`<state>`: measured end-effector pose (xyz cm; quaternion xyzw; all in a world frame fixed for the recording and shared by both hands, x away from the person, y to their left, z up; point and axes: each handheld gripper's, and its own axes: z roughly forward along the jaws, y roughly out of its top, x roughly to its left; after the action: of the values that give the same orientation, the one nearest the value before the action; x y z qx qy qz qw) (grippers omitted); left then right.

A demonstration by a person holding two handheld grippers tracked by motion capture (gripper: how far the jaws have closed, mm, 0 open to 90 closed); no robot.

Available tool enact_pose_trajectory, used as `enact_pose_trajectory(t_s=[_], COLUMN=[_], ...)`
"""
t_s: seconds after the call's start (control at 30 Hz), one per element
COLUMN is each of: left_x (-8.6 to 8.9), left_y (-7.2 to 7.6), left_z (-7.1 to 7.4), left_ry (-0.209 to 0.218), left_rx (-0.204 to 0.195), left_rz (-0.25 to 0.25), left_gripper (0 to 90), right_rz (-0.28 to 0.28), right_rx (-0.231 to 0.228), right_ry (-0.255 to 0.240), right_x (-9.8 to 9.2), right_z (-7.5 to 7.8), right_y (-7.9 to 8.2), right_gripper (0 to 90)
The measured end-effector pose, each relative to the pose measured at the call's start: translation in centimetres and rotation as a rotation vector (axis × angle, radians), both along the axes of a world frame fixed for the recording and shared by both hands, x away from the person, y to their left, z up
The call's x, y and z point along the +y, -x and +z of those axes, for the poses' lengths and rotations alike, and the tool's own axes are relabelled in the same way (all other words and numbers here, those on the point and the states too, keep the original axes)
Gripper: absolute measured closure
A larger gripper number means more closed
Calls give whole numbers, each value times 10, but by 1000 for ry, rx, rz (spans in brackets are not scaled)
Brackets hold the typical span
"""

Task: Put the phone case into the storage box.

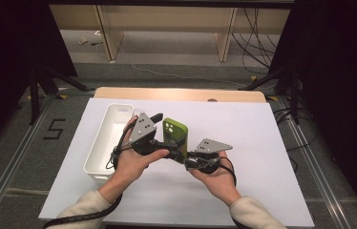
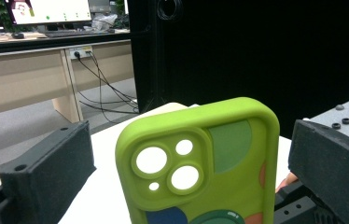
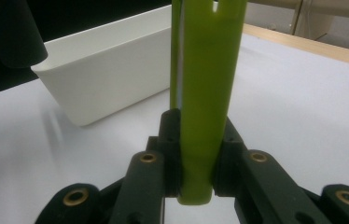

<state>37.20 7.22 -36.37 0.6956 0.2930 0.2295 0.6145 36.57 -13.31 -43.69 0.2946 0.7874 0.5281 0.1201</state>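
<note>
So the right gripper [image 3: 196, 158] has its jaws pinching the bottom edge of the green phone case [image 1: 175, 136], standing it upright over the middle of the bench [image 1: 262, 143], probably so the other hand can grab it. The left gripper [image 2: 186, 154], at about 9 o'clock of the case, has its jaws spread either side of it. White bin [image 1: 107, 138] waits further out at 9.

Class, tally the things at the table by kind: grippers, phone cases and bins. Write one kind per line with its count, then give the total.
Grippers: 2, the left gripper and the right gripper
Phone cases: 1, the green phone case
Bins: 1, the white bin
Total: 4
</note>
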Motion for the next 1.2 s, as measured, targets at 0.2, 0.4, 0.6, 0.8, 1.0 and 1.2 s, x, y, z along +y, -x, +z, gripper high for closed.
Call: enact_pose_trajectory(t_s=[0.2,0.4,0.6,0.8,1.0,1.2], left_x=[-5,-9,-10,-11,-13,-16], left_y=[0,-1,-1,-1,-1,0], left_z=[-1,-1,-3,-3,-4,-5], left_ry=[4,10,10,16,13,10], left_rx=[4,10,13,15,21,18], left_rz=[12,14,23,40,51,59], left_gripper=[0,2,12,30,47,69], right_rz=[-9,-13,-17,-32,-42,-47], right_rx=[-2,1,0,-3,-8,-11], right_ry=[4,7,12,15,22,23], right_x=[1,2,2,1,1,1], right_z=[-1,-1,-1,-2,-2,-2], right_y=[0,0,0,0,0,0], right_gripper=[779,779,779,779,779,778])
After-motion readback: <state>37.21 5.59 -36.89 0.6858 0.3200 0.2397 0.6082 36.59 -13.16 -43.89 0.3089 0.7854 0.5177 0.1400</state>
